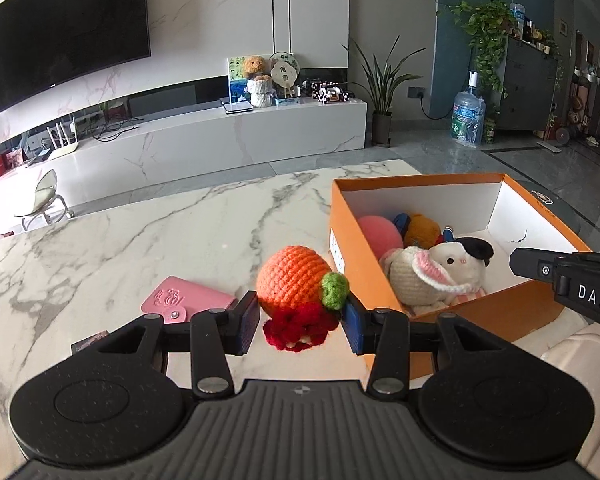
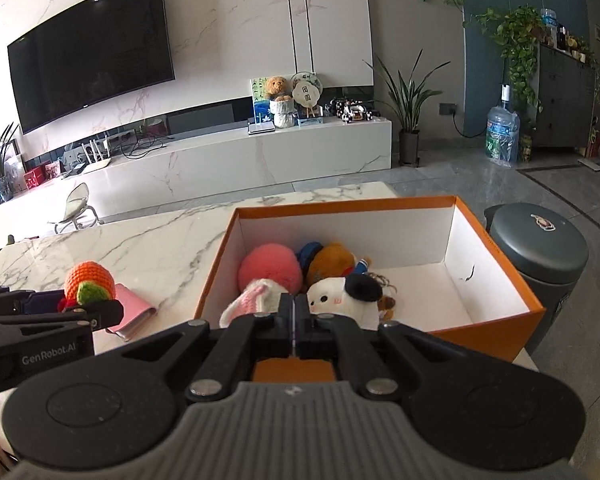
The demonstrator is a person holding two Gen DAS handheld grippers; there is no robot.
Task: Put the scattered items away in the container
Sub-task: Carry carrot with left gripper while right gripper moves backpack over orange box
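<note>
My left gripper (image 1: 300, 320) is shut on an orange crocheted toy (image 1: 292, 282) with a green leaf and red base, held just above the marble table, left of the orange box (image 1: 364, 280). The toy also shows in the right wrist view (image 2: 90, 282). The box (image 2: 496, 320) holds several plush toys: a pink ball (image 2: 270, 270), a white plush with a black cap (image 2: 340, 300), a bunny (image 1: 416, 276) and an orange plush (image 2: 332, 262). My right gripper (image 2: 295, 312) is shut and empty, above the box's near edge. A pink card wallet (image 1: 184, 300) lies on the table.
The marble table (image 1: 140, 232) extends left and far. A grey bin (image 2: 540, 256) stands right of the box. The right gripper's finger (image 1: 540, 266) reaches over the box's right side. A small dark object (image 1: 90, 340) lies near the wallet.
</note>
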